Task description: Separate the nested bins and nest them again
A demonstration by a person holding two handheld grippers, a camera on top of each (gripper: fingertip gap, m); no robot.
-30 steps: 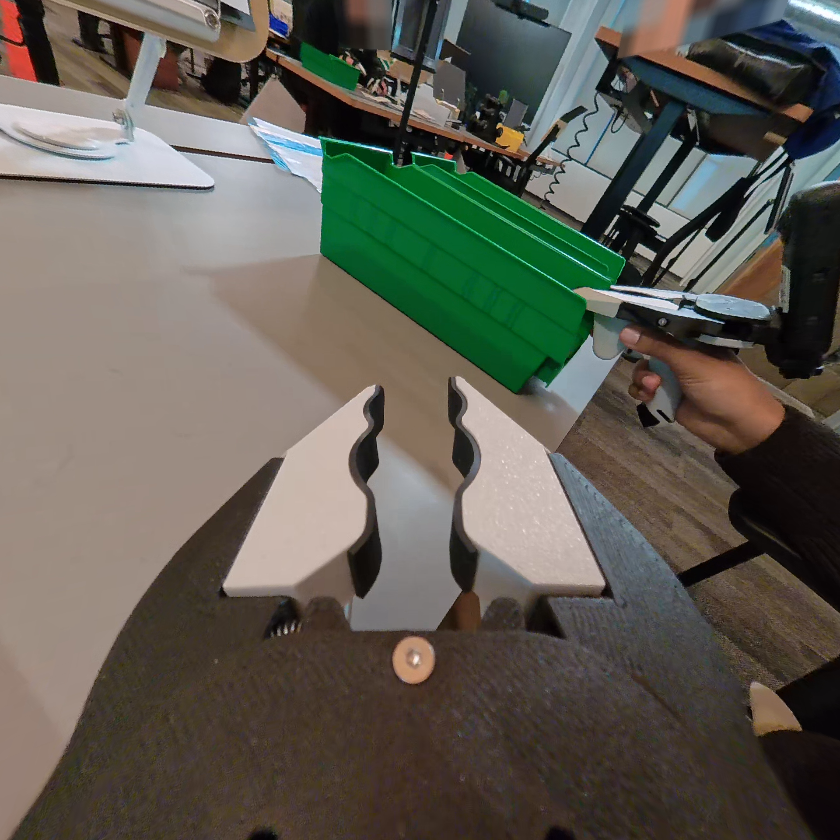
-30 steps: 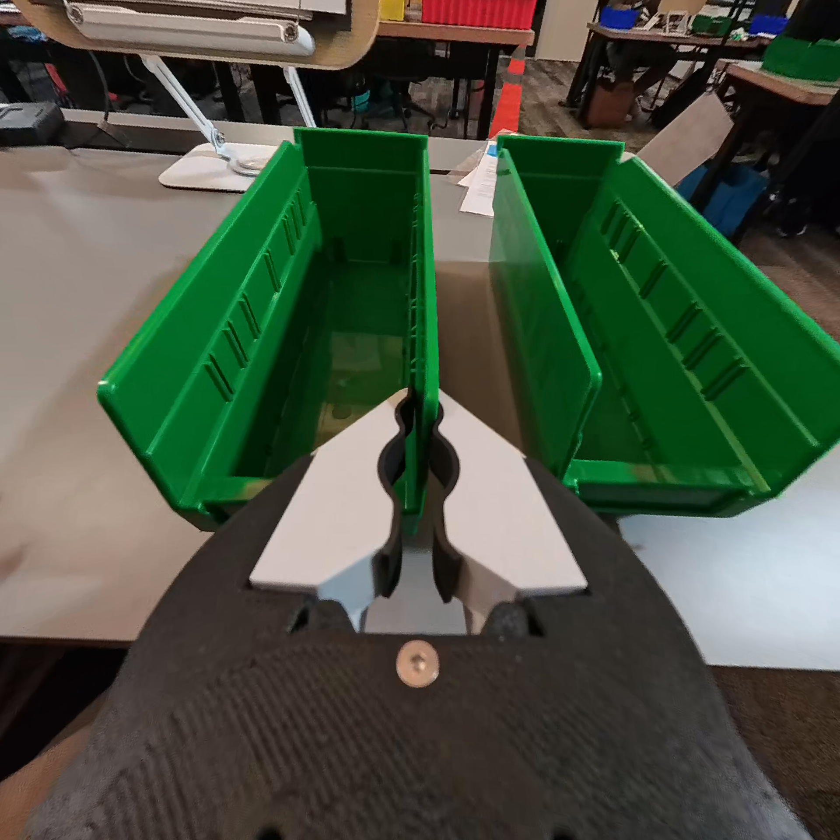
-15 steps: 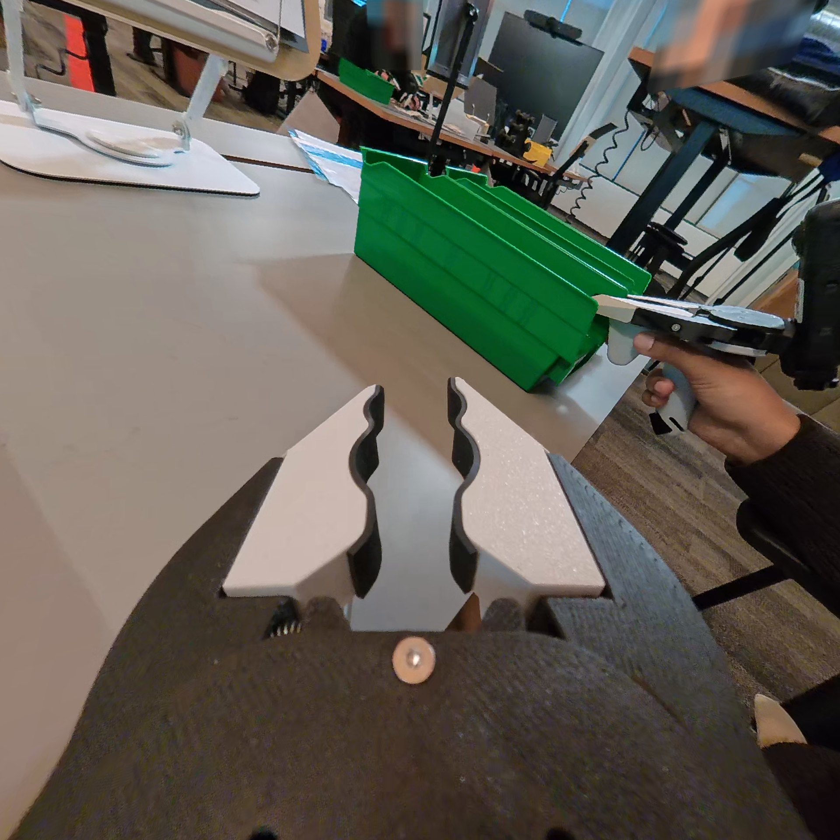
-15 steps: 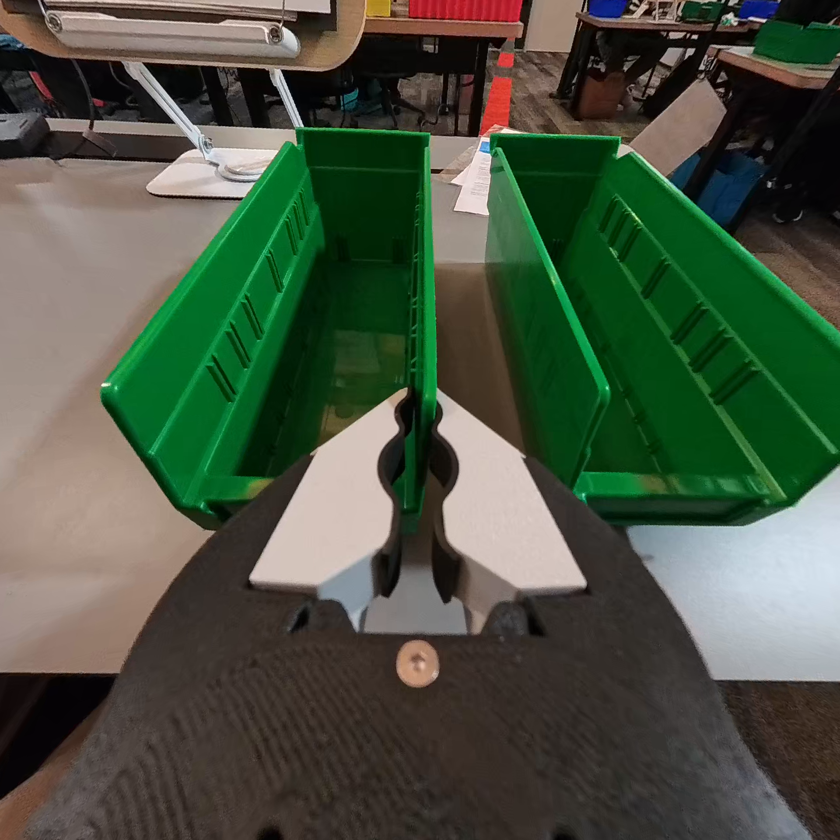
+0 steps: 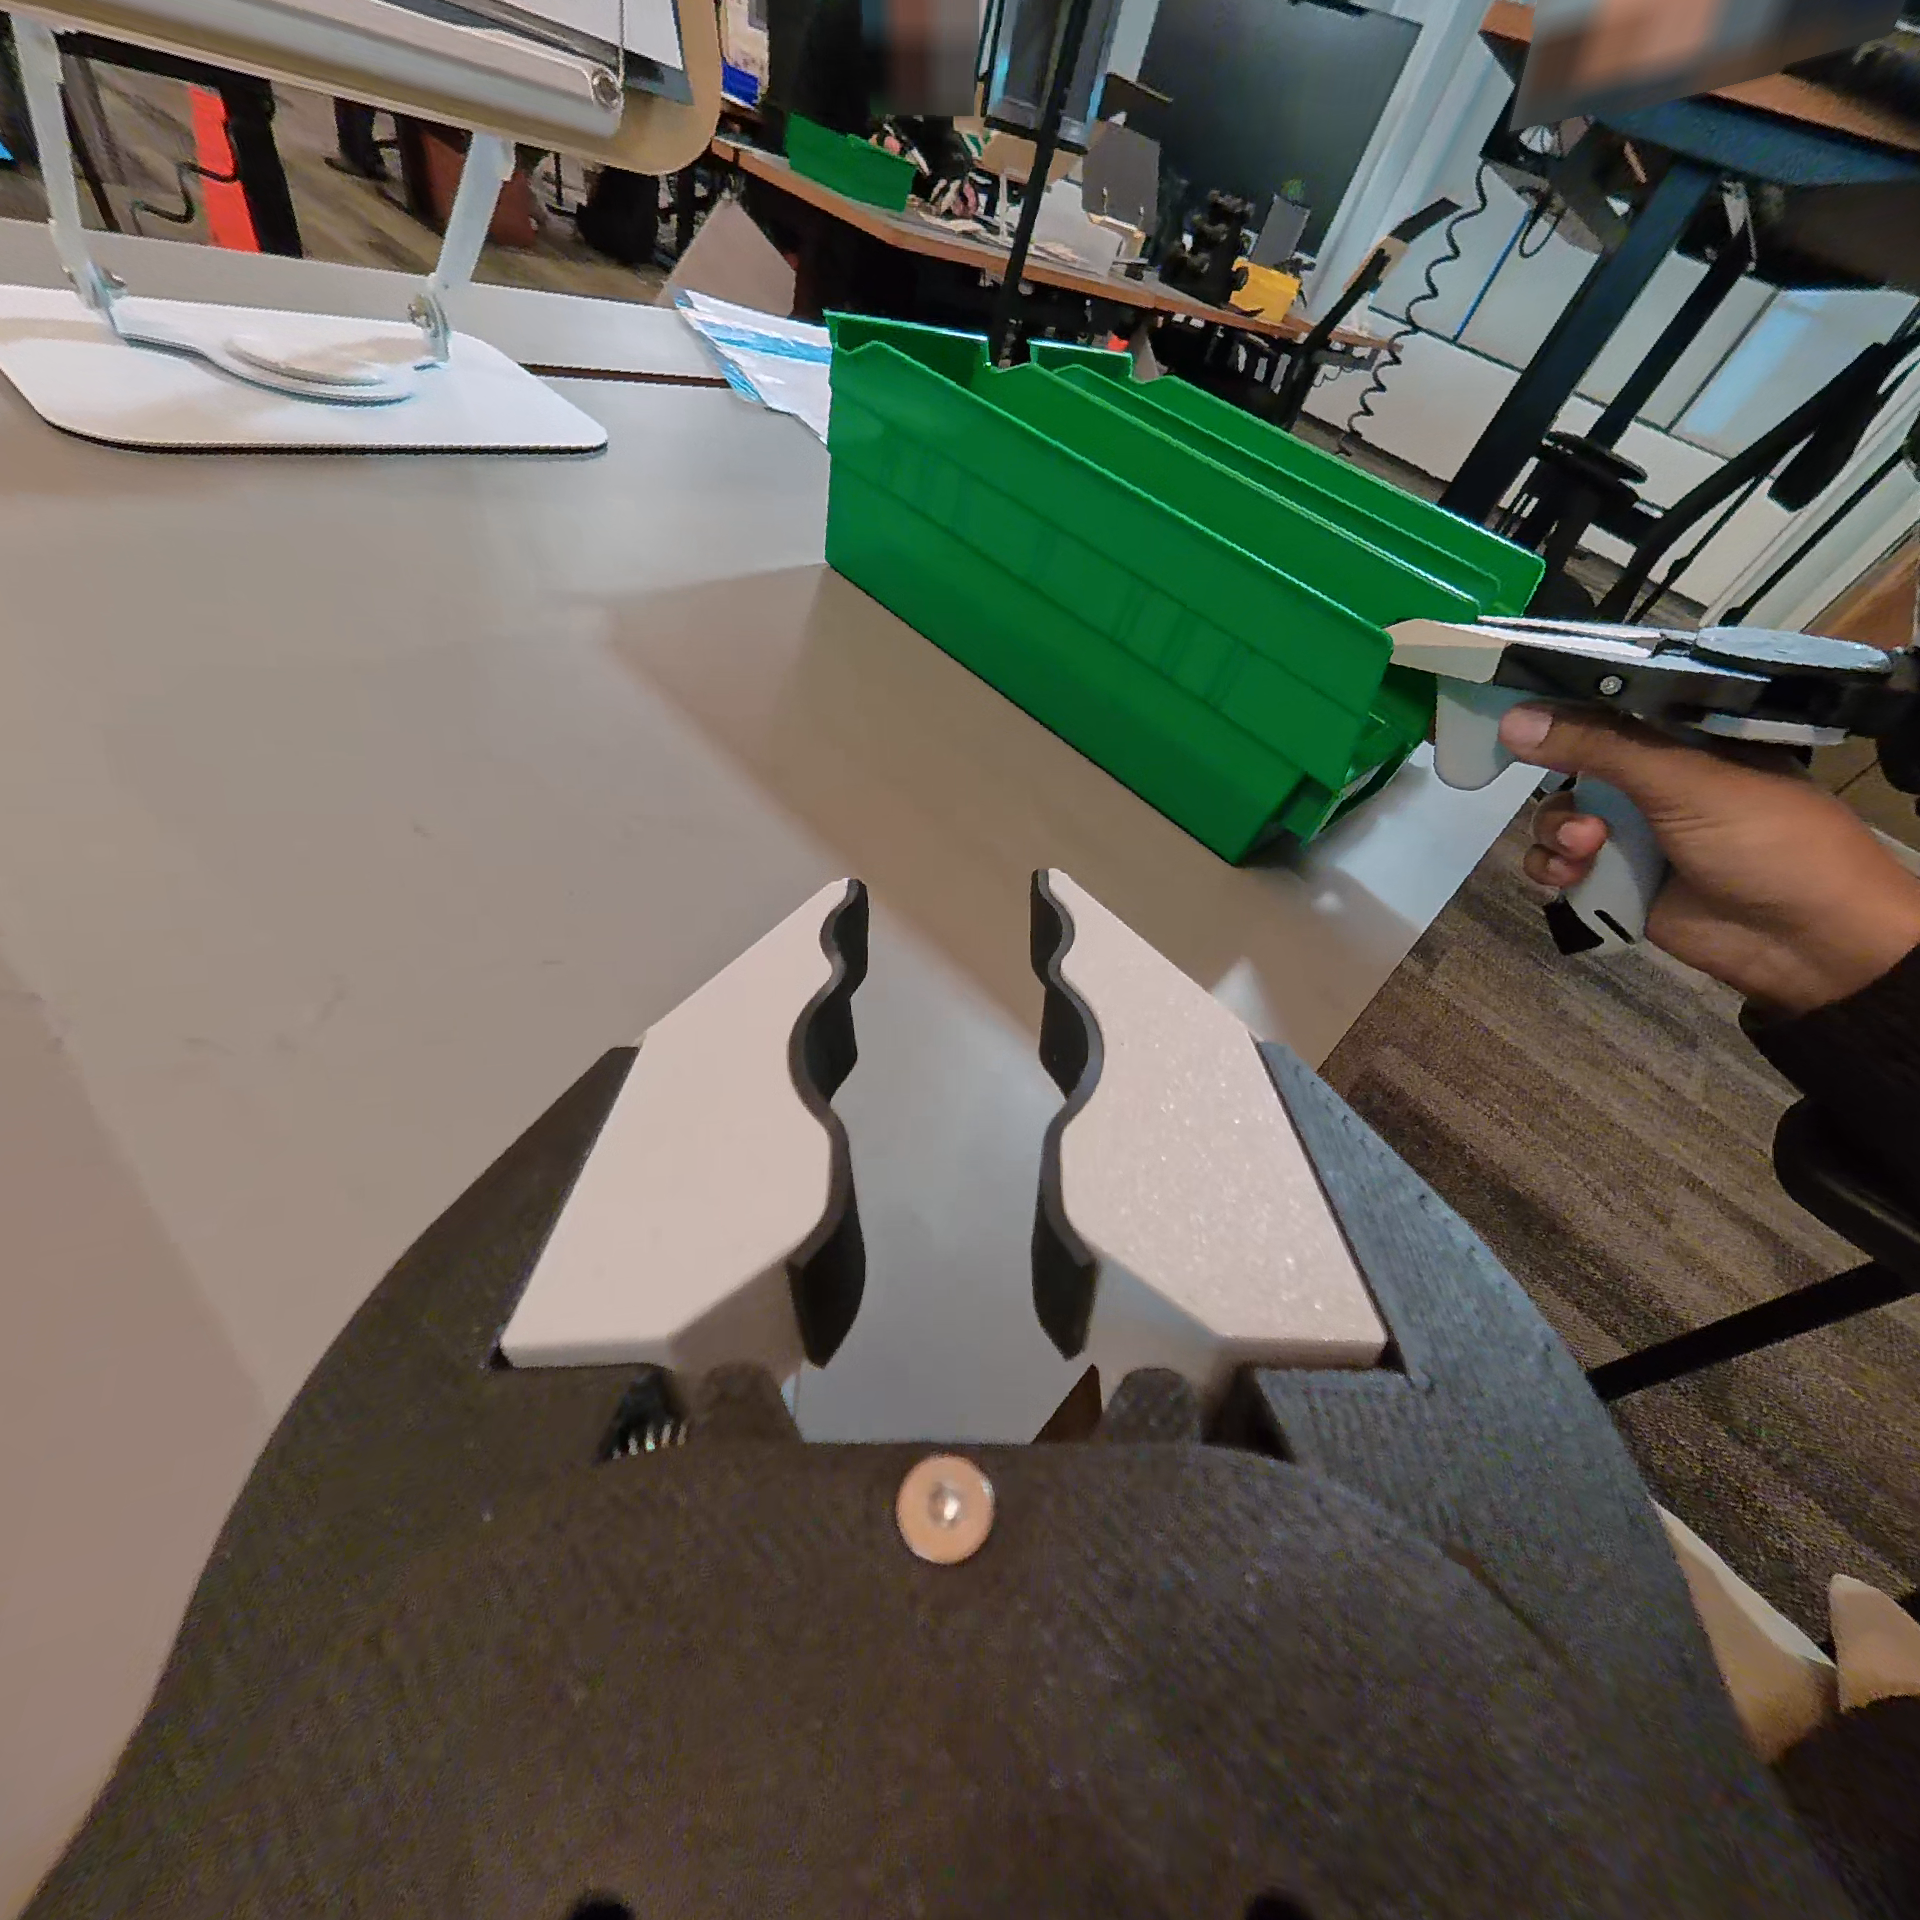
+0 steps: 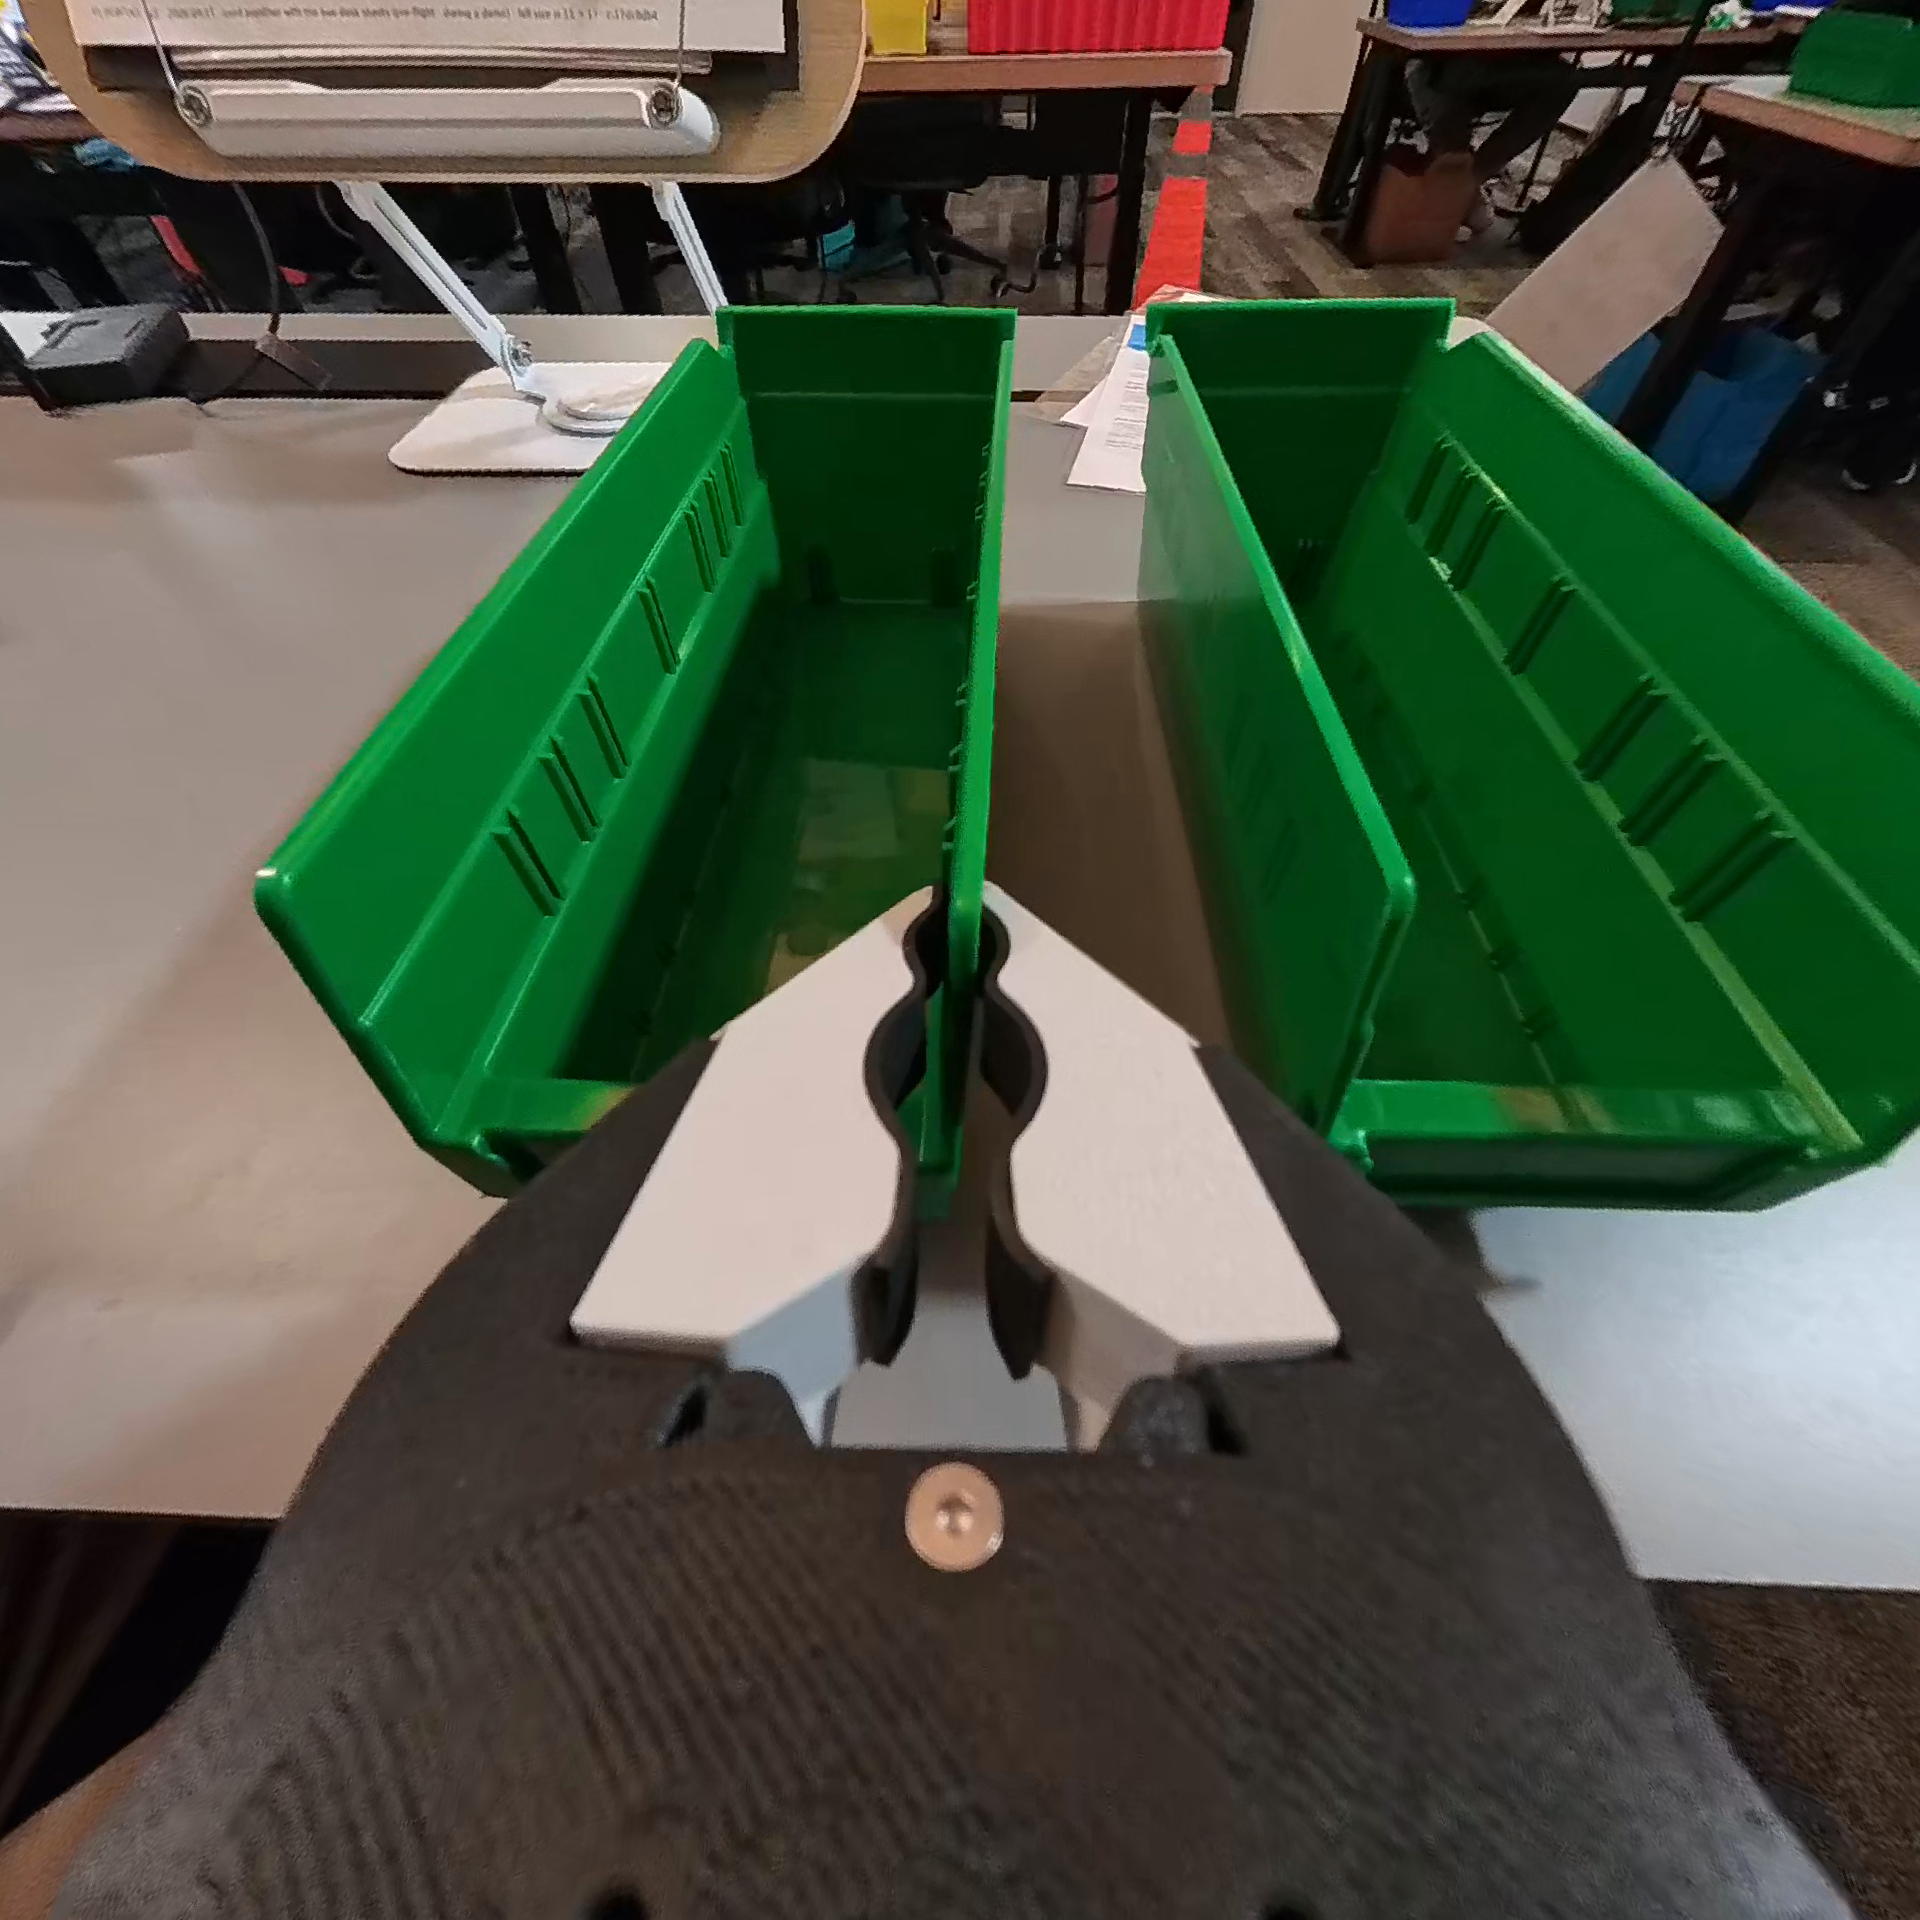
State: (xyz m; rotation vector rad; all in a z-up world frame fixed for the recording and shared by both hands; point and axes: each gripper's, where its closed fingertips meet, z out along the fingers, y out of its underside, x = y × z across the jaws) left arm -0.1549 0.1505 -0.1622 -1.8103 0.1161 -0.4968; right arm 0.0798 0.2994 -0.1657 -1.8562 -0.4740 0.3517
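On the table (image 6: 208, 727) two green bins stand apart, side by side: the left bin (image 6: 582, 790), its thin wall clenched by the right gripper (image 6: 961, 935), could twist or slip when lifted one-sided toward the right bin (image 6: 1558, 790), while the left gripper (image 5: 945, 894) hangs released, idle.

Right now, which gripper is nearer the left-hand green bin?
Right. The right gripper clamps that left-hand green bin's side wall; the left gripper hovers open over the table, apart.

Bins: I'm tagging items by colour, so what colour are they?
Both bins are green, clearest in the right wrist view.
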